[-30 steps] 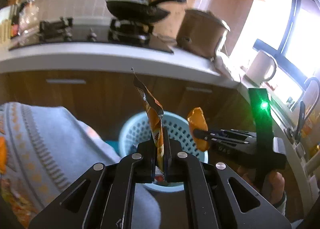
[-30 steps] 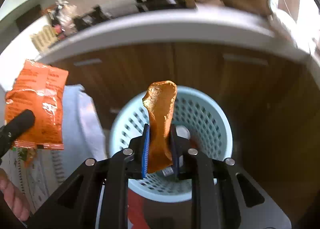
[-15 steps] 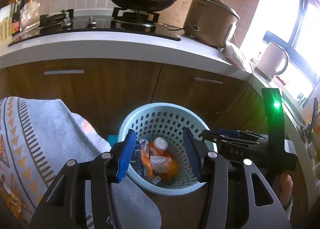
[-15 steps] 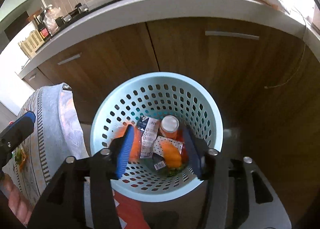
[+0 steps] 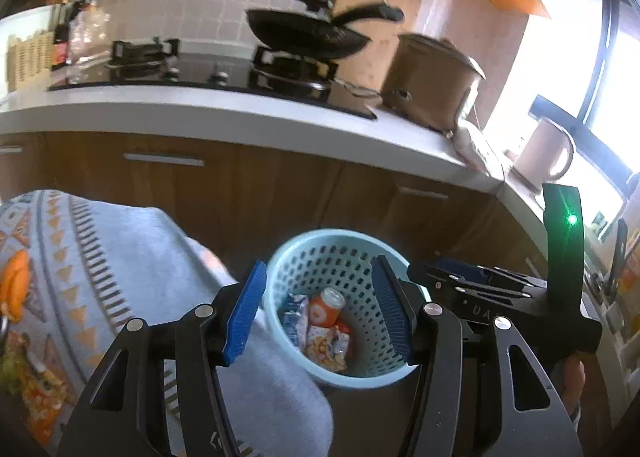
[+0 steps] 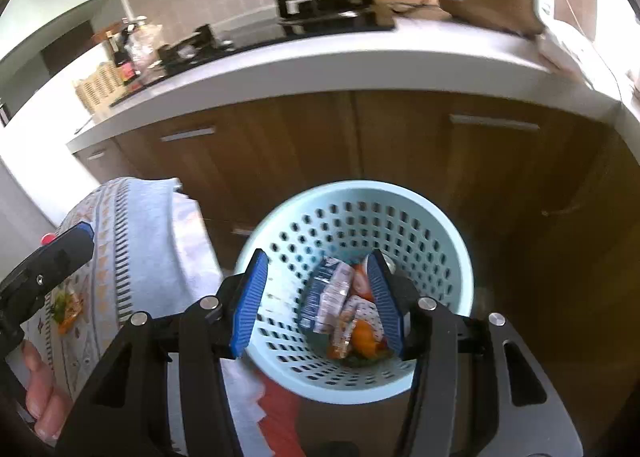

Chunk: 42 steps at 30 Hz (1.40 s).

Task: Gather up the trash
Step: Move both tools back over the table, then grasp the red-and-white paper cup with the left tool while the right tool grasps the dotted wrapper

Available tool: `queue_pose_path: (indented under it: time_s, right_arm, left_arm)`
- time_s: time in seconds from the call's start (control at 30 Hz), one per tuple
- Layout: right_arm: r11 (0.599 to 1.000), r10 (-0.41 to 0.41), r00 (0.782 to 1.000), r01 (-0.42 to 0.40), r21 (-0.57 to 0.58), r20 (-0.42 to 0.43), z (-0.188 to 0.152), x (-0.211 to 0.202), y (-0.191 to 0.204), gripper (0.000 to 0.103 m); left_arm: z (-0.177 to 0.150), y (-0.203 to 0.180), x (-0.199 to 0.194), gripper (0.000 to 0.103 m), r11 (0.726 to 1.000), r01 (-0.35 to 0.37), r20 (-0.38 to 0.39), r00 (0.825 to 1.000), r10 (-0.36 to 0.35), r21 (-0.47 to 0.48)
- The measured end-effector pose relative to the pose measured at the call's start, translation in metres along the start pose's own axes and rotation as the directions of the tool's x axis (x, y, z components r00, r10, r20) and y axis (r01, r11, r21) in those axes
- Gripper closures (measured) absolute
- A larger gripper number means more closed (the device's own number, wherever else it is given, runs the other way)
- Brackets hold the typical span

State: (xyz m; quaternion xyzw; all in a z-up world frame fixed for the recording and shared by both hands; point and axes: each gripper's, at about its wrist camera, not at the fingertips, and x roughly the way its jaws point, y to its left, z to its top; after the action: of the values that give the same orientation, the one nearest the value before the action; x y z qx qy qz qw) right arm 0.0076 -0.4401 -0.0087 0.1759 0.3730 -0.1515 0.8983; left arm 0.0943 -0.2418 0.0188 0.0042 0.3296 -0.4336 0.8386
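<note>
Both the left gripper (image 5: 320, 309) and right gripper (image 6: 318, 299) hang above the pale blue basket (image 6: 448, 233), jaws apart and empty; wrappers (image 6: 332, 297) and an orange can (image 5: 328, 305) lie inside the basket

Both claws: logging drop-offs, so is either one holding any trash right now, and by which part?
Nothing is held. The left claw and right claw are both open and empty above the basket; the wrappers lie inside it.
</note>
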Motion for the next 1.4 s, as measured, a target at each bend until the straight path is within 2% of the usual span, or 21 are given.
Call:
queue_pose_path:
  time_s: [0.13,0.23,0.33,0.4,0.57,0.6,0.67,0.83,0.93,1.17,1.2,1.27,1.37,1.4]
  right_arm:
    - [0.996,0.053,0.998,-0.051,-0.071,0.022,-0.002,-0.007,0.039,0.055]
    - [0.985,0.107,0.994,-0.103,-0.140,0.026,-0.005,-0.008,0.079,0.055]
    - [0.962,0.166,0.986,-0.157,-0.225,0.020,-0.010,-0.008,0.126,0.055]
    - [0.943,0.202,0.979,-0.191,-0.274,0.010,-0.014,-0.007,0.155,0.055]
    - [0.894,0.258,0.965,-0.256,-0.367,-0.045,-0.024,0.006,0.220,0.055]
    - [0.884,0.265,0.963,-0.266,-0.385,-0.057,-0.027,0.010,0.233,0.055]
    - [0.865,0.280,0.956,-0.289,-0.410,-0.082,-0.031,0.017,0.255,0.055]
    - [0.818,0.308,0.942,-0.333,-0.469,-0.132,-0.045,0.031,0.303,0.055]
    - [0.804,0.310,0.938,-0.344,-0.485,-0.152,-0.049,0.040,0.317,0.055]
    - [0.798,0.295,0.934,-0.358,-0.484,-0.204,-0.053,0.068,0.326,0.055]
    - [0.797,0.297,0.931,-0.365,-0.482,-0.213,-0.054,0.071,0.326,0.055]
    - [0.793,0.308,0.923,-0.383,-0.475,-0.230,-0.053,0.079,0.326,0.055]
    - [0.789,0.318,0.912,-0.406,-0.461,-0.259,-0.054,0.090,0.326,0.054]
    - [0.790,0.315,0.911,-0.407,-0.458,-0.266,-0.054,0.093,0.326,0.054]
  left_arm:
    - [-0.005,0.028,-0.035,0.049,0.997,-0.066,0.053,0.996,0.069,-0.042]
    - [-0.008,0.062,-0.066,0.050,0.984,-0.151,0.081,0.984,0.159,-0.099]
    - [-0.011,0.104,-0.099,0.048,0.951,-0.258,0.089,0.957,0.276,-0.168]
    - [-0.013,0.138,-0.122,0.042,0.915,-0.338,0.083,0.928,0.363,-0.219]
    - [-0.017,0.209,-0.161,0.039,0.837,-0.451,0.038,0.874,0.485,-0.309]
    - [-0.017,0.219,-0.166,0.038,0.830,-0.459,0.031,0.870,0.493,-0.317]
    - [-0.017,0.242,-0.172,0.038,0.801,-0.491,0.010,0.851,0.525,-0.342]
    - [-0.021,0.283,-0.164,0.038,0.783,-0.521,-0.058,0.842,0.536,-0.341]
    - [-0.024,0.302,-0.150,0.038,0.770,-0.528,-0.097,0.842,0.531,-0.359]
    - [-0.031,0.333,-0.113,0.038,0.722,-0.571,-0.175,0.816,0.551,-0.391]
    - [-0.029,0.333,-0.108,0.038,0.714,-0.595,-0.178,0.799,0.574,-0.369]
    - [-0.026,0.336,-0.103,0.038,0.710,-0.611,-0.186,0.789,0.586,-0.351]
    - [-0.020,0.338,-0.097,0.038,0.721,-0.599,-0.178,0.797,0.577,-0.349]
    - [-0.018,0.339,-0.094,0.038,0.721,-0.602,-0.180,0.796,0.578,-0.343]
